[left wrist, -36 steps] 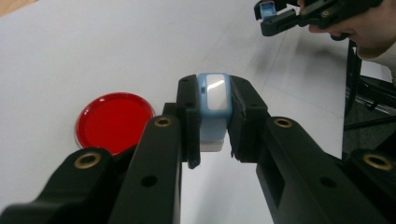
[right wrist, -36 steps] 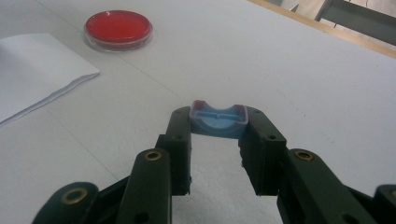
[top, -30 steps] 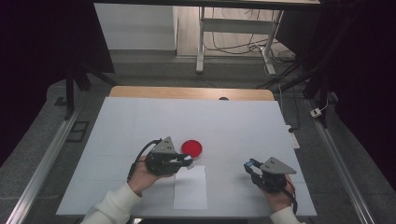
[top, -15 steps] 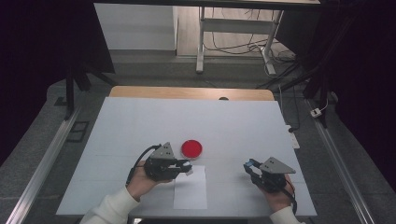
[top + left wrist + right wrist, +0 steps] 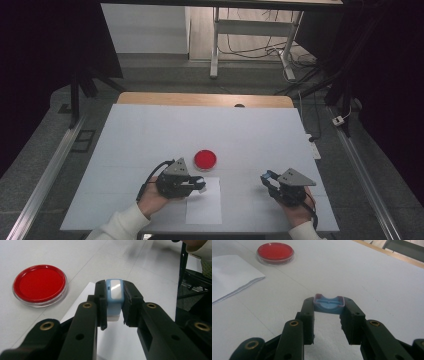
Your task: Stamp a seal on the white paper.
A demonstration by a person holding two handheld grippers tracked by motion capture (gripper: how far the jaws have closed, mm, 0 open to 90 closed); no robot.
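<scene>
A round red dish with a clear rim (image 5: 205,159) (image 5: 39,285) (image 5: 275,252) sits on the white table near its middle. Just in front of it lies a white sheet of paper (image 5: 205,209) (image 5: 117,340) (image 5: 229,275). My left gripper (image 5: 200,184) (image 5: 114,302) lies low over the sheet's far edge, pointing right, shut on a small blue and white block (image 5: 114,293). My right gripper (image 5: 267,176) (image 5: 329,306) rests at the right of the paper, shut on a shallow blue cap-like piece (image 5: 329,305) with a reddish edge.
The white table top (image 5: 150,135) has a wooden strip (image 5: 200,99) along its far edge with a small dark spot (image 5: 239,105) on it. Metal rails run along both sides. A white power strip (image 5: 311,142) lies just off the right edge.
The left gripper has drifted slightly toward the near edge, onto the paper's far edge. The right gripper has kept still.
</scene>
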